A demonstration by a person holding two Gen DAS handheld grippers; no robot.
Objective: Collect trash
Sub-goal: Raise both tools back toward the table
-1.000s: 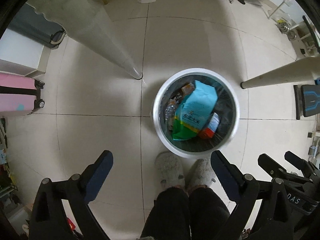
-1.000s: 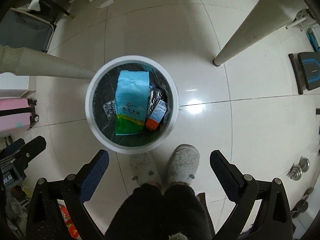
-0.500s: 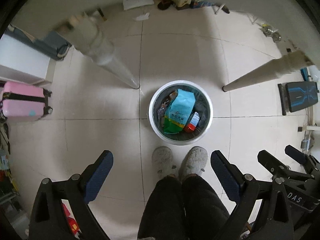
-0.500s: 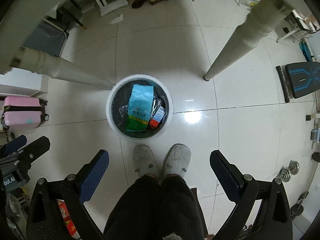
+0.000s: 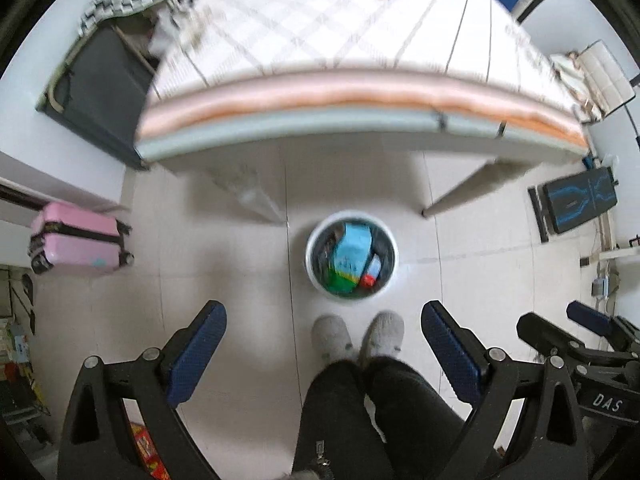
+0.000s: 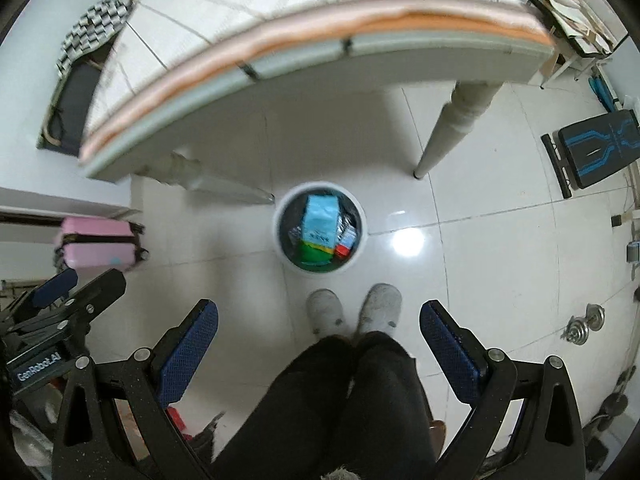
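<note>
A white round trash bin [image 5: 313, 240] stands on the floor far below both grippers, also in the right wrist view [image 6: 278, 236]. Inside lie a blue-and-green bag [image 5: 350, 256] [image 6: 318, 228], a small red-and-white box [image 5: 370, 274] and other wrappers. My left gripper [image 5: 323, 344] is open and empty, high above the floor. My right gripper [image 6: 318, 340] is open and empty at about the same height, and it also shows at the right edge of the left wrist view [image 5: 560, 336].
A table with a checked cloth [image 5: 360, 40] [image 6: 280, 20] fills the top, its legs [image 6: 452, 128] either side of the bin. The person's feet [image 5: 356, 336] stand just before the bin. A pink suitcase [image 5: 76, 240] is left, a black bench [image 6: 592, 152] right.
Both grippers have risen high above the bin, which now looks much smaller. The tabletop has come into view at the top. Both stay open and empty.
</note>
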